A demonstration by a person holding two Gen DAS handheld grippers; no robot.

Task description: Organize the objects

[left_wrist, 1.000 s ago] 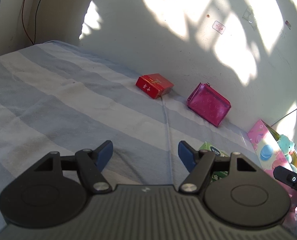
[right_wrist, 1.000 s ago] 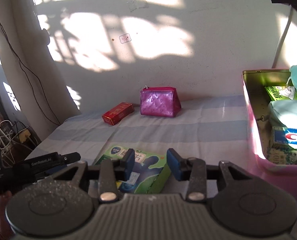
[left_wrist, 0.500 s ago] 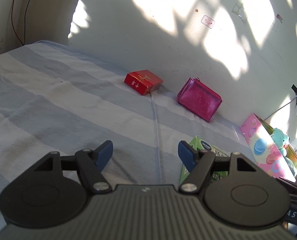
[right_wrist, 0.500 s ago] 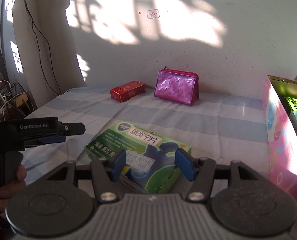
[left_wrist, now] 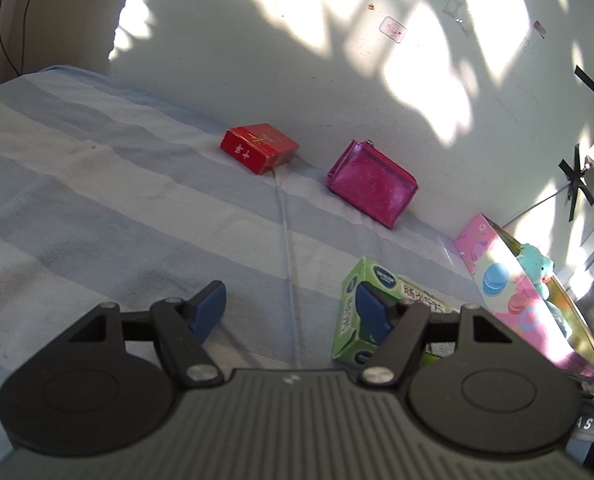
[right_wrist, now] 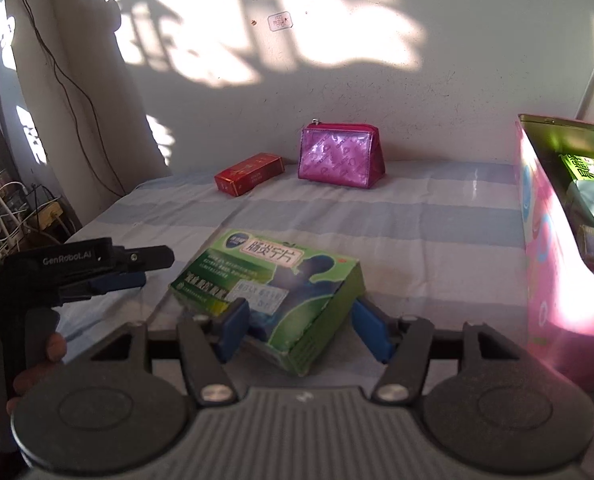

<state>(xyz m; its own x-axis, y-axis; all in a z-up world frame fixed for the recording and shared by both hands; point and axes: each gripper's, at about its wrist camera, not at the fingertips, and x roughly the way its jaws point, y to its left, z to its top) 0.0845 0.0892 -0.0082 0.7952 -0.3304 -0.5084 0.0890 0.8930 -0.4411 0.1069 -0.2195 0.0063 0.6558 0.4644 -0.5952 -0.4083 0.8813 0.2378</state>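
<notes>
A green medicine box [right_wrist: 273, 280] lies on the striped bedsheet [right_wrist: 417, 220]. My right gripper [right_wrist: 303, 330] is open, its blue pads either side of the box's near end, not closed on it. The box also shows in the left wrist view [left_wrist: 377, 304], behind my left gripper [left_wrist: 291, 308], which is open and empty above the sheet. A red box [left_wrist: 259, 148] and a pink purse [left_wrist: 371, 182] lie by the wall; both also show in the right wrist view, the red box [right_wrist: 249, 174] left of the purse [right_wrist: 341, 156].
A pink open storage box [right_wrist: 545, 264] with a teal plush toy [left_wrist: 537, 268] and packets stands at the right. The left gripper [right_wrist: 77, 276] shows at the left of the right wrist view. Cables and clutter [right_wrist: 21, 212] lie beyond the bed's left edge.
My right gripper has opened wider and moved down around the green box's near end. The left gripper shifted slightly, still open.
</notes>
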